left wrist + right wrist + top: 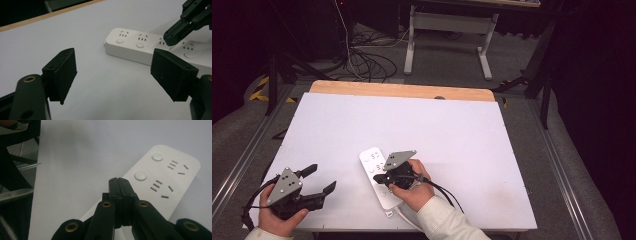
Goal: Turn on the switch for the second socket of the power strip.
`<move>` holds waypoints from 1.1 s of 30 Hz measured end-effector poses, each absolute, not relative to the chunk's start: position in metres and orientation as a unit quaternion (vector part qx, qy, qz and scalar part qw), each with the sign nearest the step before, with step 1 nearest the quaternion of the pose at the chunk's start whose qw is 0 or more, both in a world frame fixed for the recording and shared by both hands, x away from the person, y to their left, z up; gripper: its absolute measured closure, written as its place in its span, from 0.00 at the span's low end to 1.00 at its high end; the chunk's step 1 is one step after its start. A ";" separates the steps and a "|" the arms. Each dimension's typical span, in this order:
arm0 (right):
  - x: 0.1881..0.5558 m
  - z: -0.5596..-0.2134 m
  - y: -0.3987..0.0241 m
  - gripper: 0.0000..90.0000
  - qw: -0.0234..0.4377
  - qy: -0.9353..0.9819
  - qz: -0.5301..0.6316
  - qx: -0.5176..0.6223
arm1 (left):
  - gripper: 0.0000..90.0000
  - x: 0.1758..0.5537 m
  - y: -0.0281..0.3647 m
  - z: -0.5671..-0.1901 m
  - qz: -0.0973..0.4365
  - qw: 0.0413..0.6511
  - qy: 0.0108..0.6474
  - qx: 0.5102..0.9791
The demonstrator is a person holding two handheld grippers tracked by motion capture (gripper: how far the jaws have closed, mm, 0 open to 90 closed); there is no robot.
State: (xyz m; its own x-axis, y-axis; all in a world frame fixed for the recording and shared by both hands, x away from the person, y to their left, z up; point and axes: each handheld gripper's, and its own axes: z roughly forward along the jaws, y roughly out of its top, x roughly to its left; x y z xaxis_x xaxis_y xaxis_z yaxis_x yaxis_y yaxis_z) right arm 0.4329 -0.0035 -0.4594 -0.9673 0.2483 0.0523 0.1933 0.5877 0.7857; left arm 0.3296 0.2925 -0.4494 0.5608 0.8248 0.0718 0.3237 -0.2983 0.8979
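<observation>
A white power strip (373,159) with several sockets and round switches lies on the white table (452,135), near its front edge. My right gripper (378,178) is shut, with nothing between its jaws. Its tip hovers low over the strip's middle, and I cannot tell whether it touches. In the right gripper view the closed tip (121,182) sits just beside a round switch (140,175) on the strip (172,177). My left gripper (323,177) stands open and empty to the left of the strip. Its own view (117,75) looks at the strip (130,46) and the right gripper (172,37).
The strip's white cord (404,215) runs off toward the table's front edge under the right sleeve. A wooden board edge (402,90) borders the table's far side. Beyond it, cables (367,60) and a desk frame (484,55) stand on the floor.
</observation>
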 end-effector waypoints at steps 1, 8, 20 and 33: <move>0.433 -0.460 -0.003 1.00 0.032 0.891 0.436 0.124 | 0.24 0.330 0.292 -0.449 0.275 0.455 0.378 0.758; 0.432 -0.465 -0.002 1.00 0.039 0.891 0.434 0.126 | 0.24 0.330 0.292 -0.450 0.272 0.456 0.379 0.758; 0.431 -0.468 -0.001 1.00 0.057 0.890 0.434 0.123 | 0.24 0.331 0.292 -0.450 0.271 0.453 0.377 0.761; 0.429 -0.469 0.001 1.00 0.064 0.890 0.434 0.122 | 0.24 0.331 0.291 -0.450 0.271 0.454 0.378 0.760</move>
